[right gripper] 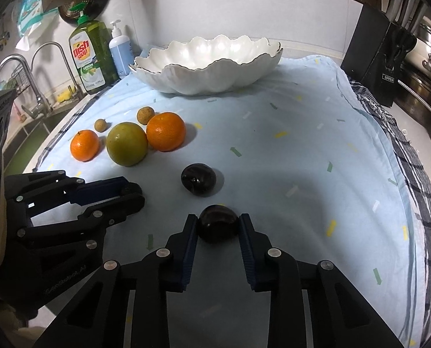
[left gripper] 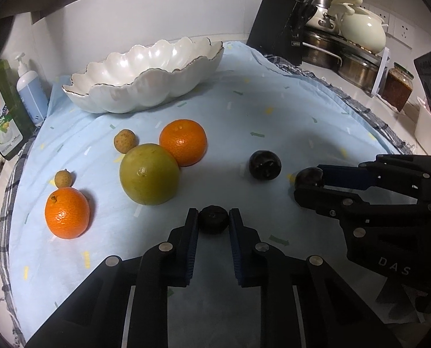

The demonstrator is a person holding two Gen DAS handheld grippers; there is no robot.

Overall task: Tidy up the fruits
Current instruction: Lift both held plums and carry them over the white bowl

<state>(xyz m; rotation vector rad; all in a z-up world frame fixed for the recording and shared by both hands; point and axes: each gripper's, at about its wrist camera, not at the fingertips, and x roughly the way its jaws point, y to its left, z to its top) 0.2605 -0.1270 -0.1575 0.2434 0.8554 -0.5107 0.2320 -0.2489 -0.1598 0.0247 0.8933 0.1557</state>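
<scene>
In the left wrist view my left gripper (left gripper: 214, 221) is shut on a small dark round fruit (left gripper: 212, 217) that rests on the light blue cloth (left gripper: 273, 116). My right gripper (right gripper: 217, 224) is shut on a glossy dark plum (right gripper: 217, 227), also on the cloth. Between them, further back, lies a second dark plum (right gripper: 198, 179), loose. To the left lie a green citrus (right gripper: 126, 144), two oranges (right gripper: 165, 131) (right gripper: 85, 145) and two small brown longans (right gripper: 145, 115) (right gripper: 101, 124). A white scalloped bowl (right gripper: 206, 79) stands empty at the back.
A dish soap bottle (right gripper: 90, 55) and a pump bottle (right gripper: 119, 49) stand at the cloth's back left, beside a sink with taps (right gripper: 41, 66). At the back right stand a black knife block (right gripper: 372, 58), steel pots (left gripper: 354, 63) and a jar (left gripper: 396, 87).
</scene>
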